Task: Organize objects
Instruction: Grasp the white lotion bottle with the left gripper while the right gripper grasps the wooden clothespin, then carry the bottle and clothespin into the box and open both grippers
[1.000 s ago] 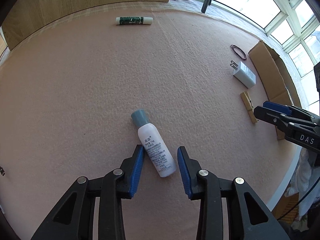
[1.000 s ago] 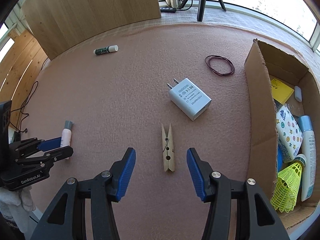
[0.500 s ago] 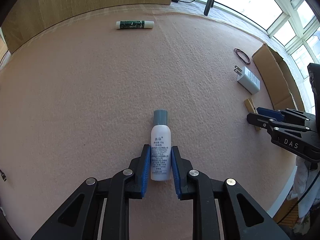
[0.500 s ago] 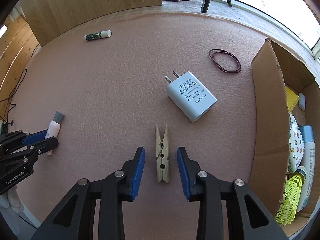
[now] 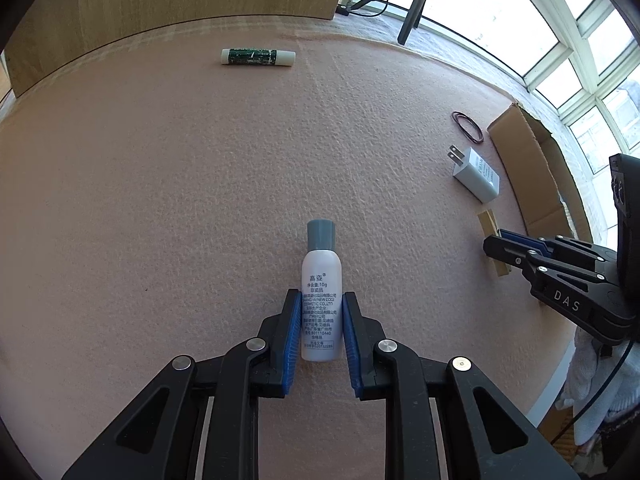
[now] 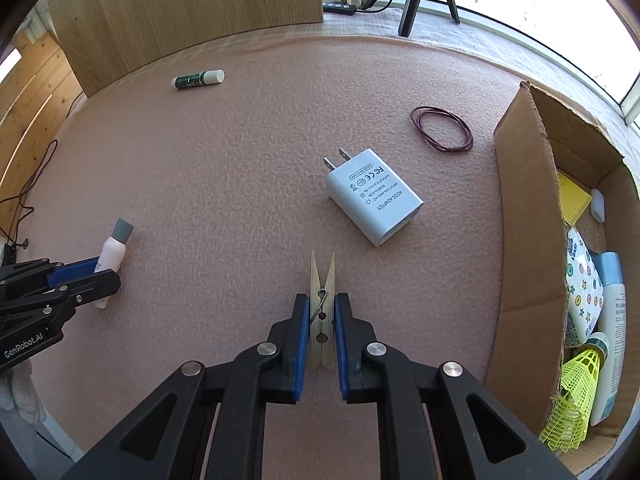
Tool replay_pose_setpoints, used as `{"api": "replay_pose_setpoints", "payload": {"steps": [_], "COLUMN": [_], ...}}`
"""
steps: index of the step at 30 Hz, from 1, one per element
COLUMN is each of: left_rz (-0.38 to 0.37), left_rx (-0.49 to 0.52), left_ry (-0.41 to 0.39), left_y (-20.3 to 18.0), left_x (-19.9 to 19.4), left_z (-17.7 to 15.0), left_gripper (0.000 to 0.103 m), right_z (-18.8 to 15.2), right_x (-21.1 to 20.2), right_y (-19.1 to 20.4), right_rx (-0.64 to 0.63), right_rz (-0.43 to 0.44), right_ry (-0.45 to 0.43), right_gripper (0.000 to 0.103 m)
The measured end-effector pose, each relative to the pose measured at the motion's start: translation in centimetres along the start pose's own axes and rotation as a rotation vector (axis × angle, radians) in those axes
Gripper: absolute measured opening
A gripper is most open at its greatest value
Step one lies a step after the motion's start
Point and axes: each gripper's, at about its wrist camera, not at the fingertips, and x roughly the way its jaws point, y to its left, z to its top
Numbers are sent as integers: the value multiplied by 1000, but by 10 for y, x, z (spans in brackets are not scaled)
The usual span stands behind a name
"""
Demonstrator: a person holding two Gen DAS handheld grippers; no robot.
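A white bottle (image 5: 321, 268) with a grey cap lies on the pink felt mat, cap pointing away. My left gripper (image 5: 321, 300) is shut on its lower body, blue pads against both sides. In the right wrist view the same bottle (image 6: 113, 250) and left gripper (image 6: 92, 272) show at the left edge. A wooden clothespin (image 6: 322, 272) lies flat between the pads of my right gripper (image 6: 322, 300), whose jaws are closing and pressing on its spring end. The left wrist view shows the right gripper (image 5: 500, 242) low over the clothespin (image 5: 489, 218).
A white plug adapter (image 6: 374, 198) lies just beyond the clothespin, with a dark rubber-band loop (image 6: 442, 128) farther back. A green tube (image 6: 198, 79) rests near the wooden panel. An open cardboard box (image 6: 524, 208) at the right holds a yellow shuttlecock (image 6: 572, 400) and several other items.
Both grippers closed in: the left onto the bottle, which turned straight between its pads, and the right from wide open onto the clothespin.
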Motion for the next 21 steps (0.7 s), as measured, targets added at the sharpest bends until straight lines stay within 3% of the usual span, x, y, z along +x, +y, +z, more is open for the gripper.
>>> {"api": "replay_pose_setpoints", "payload": {"steps": [12, 21], "left_rz": [-69, -133], "left_rx": [60, 168], "left_ry": [-50, -95], "left_y": [-39, -103], "left_x": [-21, -34], "left_z": [15, 43], "left_gripper": [21, 21], "right_z": [-14, -27], "right_x": [-54, -103], "right_y": [-25, -69], "right_rx": [62, 133], "right_rz": [76, 77], "right_ry": [-100, -191], "right_gripper": [11, 11]}}
